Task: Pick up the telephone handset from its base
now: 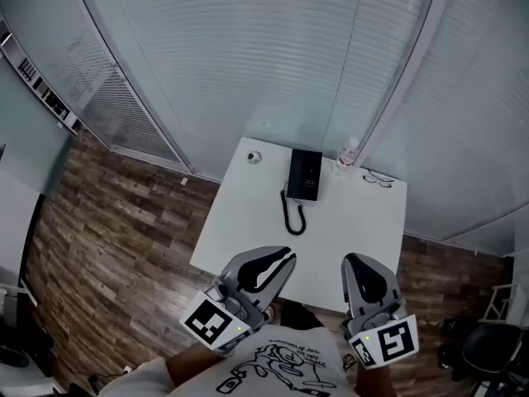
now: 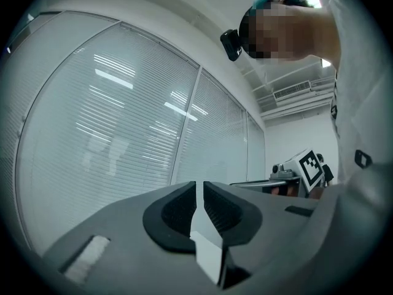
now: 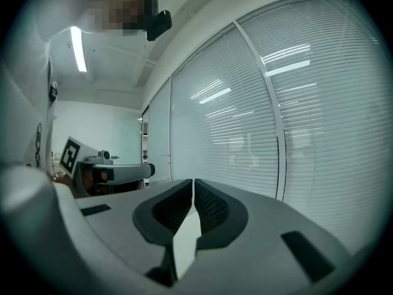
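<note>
Left claw and right claw, both closed and empty, hover over the table's near edge, seemingly poised to reach the telephone handset by the far edge.

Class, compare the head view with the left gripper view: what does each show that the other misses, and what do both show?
Head view only: the white table, the black telephone with its coiled cord, and the wooden floor. Left gripper view only: the head camera and a ceiling vent. Both: the window blinds, the left gripper, shut and empty, and the right gripper.
</note>
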Demonstrator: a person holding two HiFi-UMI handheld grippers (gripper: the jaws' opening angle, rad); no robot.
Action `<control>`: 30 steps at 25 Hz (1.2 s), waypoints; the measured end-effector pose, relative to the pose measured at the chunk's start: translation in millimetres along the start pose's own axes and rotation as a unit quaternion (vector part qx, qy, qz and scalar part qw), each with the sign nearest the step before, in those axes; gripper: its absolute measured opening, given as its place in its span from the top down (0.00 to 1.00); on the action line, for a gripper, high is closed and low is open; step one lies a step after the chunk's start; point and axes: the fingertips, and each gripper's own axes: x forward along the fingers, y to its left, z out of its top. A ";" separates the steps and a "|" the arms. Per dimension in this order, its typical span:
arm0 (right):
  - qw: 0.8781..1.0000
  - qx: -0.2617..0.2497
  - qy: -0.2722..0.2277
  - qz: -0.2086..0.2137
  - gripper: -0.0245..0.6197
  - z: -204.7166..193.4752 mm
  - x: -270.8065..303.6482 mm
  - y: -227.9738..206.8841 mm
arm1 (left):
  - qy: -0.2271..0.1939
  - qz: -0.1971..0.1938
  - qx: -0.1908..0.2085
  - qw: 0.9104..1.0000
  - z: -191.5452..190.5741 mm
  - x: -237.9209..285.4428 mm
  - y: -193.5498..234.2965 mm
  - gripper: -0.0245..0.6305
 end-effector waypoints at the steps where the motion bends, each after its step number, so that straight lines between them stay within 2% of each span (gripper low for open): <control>1: 1.000 0.000 0.000 0.000 0.95 -0.1 1.3 -8.7 | -0.001 0.000 0.001 1.000 0.2 9.0 0.5 0.91; 7: 1.000 0.003 -0.009 0.004 0.95 -6.8 13.2 -64.8 | -0.004 0.004 0.005 1.000 -10.2 63.0 3.9 0.91; 15: 1.000 0.003 -0.009 0.015 0.95 -7.0 21.1 -109.5 | -0.005 0.012 0.003 1.000 -13.4 107.9 2.2 0.91; 21: 1.000 0.006 -0.003 0.019 0.95 -9.5 33.2 -117.7 | 0.006 0.010 0.002 1.000 -21.4 117.5 11.5 0.91; 25: 1.000 0.005 -0.002 0.014 0.95 -6.6 46.4 -117.0 | 0.001 0.009 -0.006 1.000 -13.1 121.0 26.4 0.91; 30: 1.000 0.002 -0.007 0.003 0.95 3.6 60.8 -110.9 | -0.003 -0.008 0.006 1.000 -1.9 122.9 44.6 0.91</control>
